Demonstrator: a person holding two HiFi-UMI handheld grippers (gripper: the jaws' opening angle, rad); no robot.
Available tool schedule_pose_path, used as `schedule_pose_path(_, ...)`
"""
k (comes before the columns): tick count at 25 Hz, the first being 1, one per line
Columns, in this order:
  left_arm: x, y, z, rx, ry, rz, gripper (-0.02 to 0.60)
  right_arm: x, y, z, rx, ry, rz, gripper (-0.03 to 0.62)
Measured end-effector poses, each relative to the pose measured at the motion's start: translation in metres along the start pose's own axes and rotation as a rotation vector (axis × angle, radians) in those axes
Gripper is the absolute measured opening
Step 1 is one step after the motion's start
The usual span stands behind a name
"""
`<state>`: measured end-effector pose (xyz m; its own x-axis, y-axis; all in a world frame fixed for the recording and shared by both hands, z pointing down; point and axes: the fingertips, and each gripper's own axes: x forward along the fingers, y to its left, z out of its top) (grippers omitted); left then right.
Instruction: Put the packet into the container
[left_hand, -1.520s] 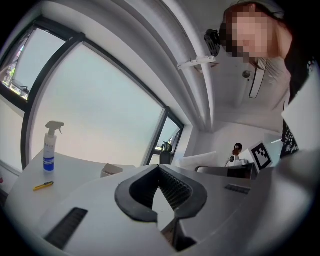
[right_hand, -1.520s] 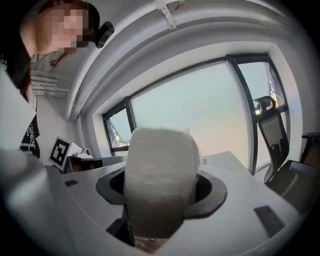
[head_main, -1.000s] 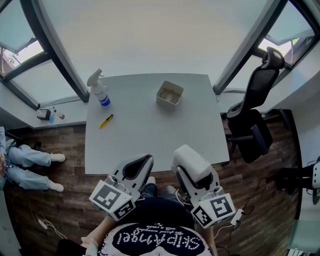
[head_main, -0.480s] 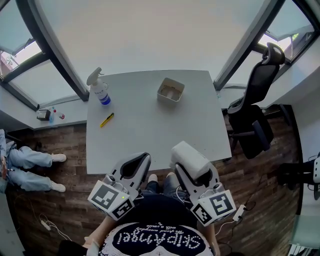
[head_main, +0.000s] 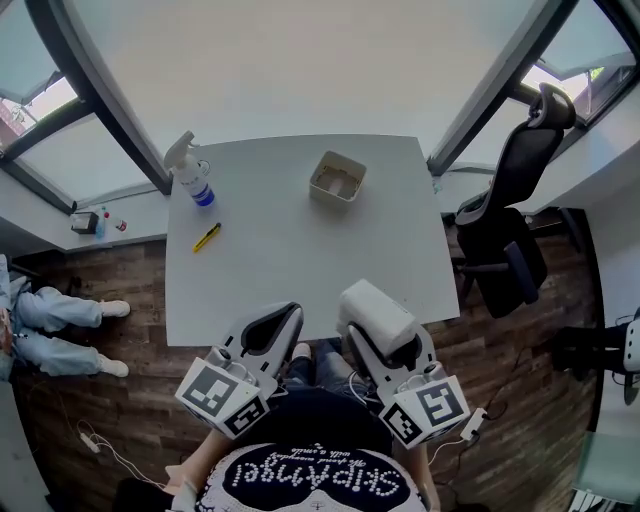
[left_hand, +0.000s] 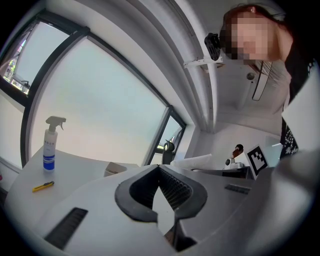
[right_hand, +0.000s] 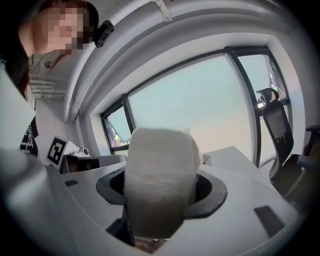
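Since the earlier head views the surface (head_main: 300, 262) and everything on it have slid a little up and to the left in the picture, while both tools have kept almost the same place low in the view, so the change looks like a small shift of the head and not a reach forward. The right tool (head_main: 368, 322) is clamped on the packet (head_main: 377, 312), a soft, pale, blocky bundle that bulges out past both jaws and fills the middle of the right gripper view. The left tool (head_main: 272, 334) has its jaws brought together with nothing between them. The two tools sit side by side, close to the person's body, at the near edge of the surface, with the packet just over that edge. The container (head_main: 337, 178), a small, open, beige tub, stands well apart from them, near the far edge and slightly right of the middle. A spray bottle (head_main: 187, 172) stands at the far left corner, and a small yellow pen-like thing (head_main: 207, 237) lies by the left edge. An office chair (head_main: 510, 190) stands off the right edge. By this reading the packet is securely held but the carry across the surface to the container has not really begun.
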<state>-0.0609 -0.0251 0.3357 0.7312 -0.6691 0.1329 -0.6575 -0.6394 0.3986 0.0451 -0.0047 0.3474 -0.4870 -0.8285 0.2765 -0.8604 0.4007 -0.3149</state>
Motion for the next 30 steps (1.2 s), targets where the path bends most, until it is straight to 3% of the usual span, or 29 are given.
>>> schedule_pose_path(15,0.039,0.003,0.007,-0.001,0.006,0.012,0.008,0.024,-0.023,0.007,0.012,0.039,0.053,0.275)
schedule_pose_path(30,0.083,0.012,0.017,0.008,-0.019,0.074,0.008,0.042,-0.066,0.024,0.021,0.051,0.082,0.275)
